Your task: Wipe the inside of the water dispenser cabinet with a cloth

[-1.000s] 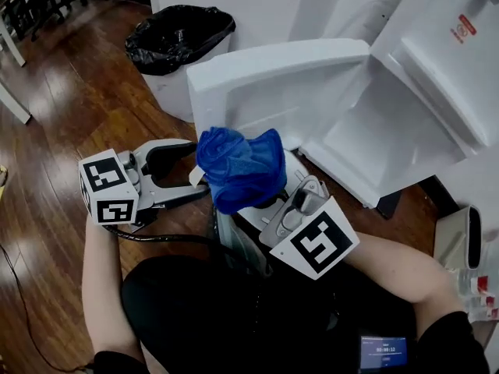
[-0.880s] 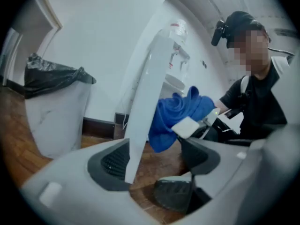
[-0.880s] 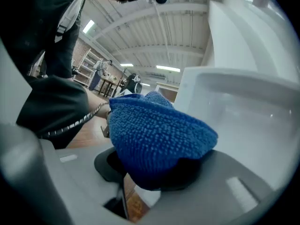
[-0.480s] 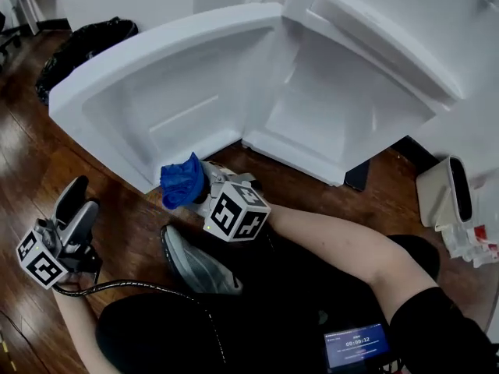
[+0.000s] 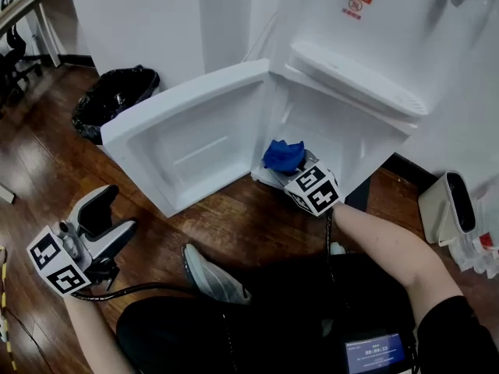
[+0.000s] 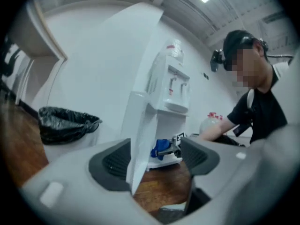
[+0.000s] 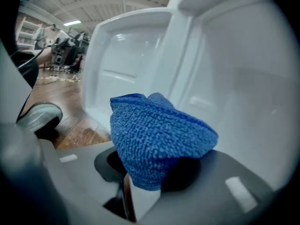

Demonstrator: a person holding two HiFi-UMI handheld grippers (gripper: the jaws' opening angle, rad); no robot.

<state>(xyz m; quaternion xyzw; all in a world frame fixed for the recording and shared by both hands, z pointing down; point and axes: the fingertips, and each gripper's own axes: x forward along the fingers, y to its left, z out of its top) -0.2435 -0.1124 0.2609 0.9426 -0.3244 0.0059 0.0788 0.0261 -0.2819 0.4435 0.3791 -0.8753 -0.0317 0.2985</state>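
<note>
The white water dispenser [image 5: 374,37] stands with its lower cabinet [image 5: 335,127] open and the door [image 5: 187,139] swung out to the left. My right gripper [image 5: 287,167] is shut on a bunched blue cloth [image 5: 282,156] at the cabinet's threshold, just above its floor. In the right gripper view the cloth [image 7: 157,135] bulges over the jaws, with the door [image 7: 126,46] to the left and the cabinet's inner wall [image 7: 243,78] to the right. My left gripper [image 5: 117,213] hangs open and holds nothing over the wooden floor at the lower left, well clear of the door.
A bin lined with a black bag [image 5: 113,100] stands left of the door against the wall. My grey shoe [image 5: 210,275] rests on the floor between the grippers. A white container [image 5: 452,205] and small items sit at the right edge.
My right gripper has carried the cloth forward and down from beside the door to the cabinet's opening. The left gripper has risen a little. The head view has tilted up.
</note>
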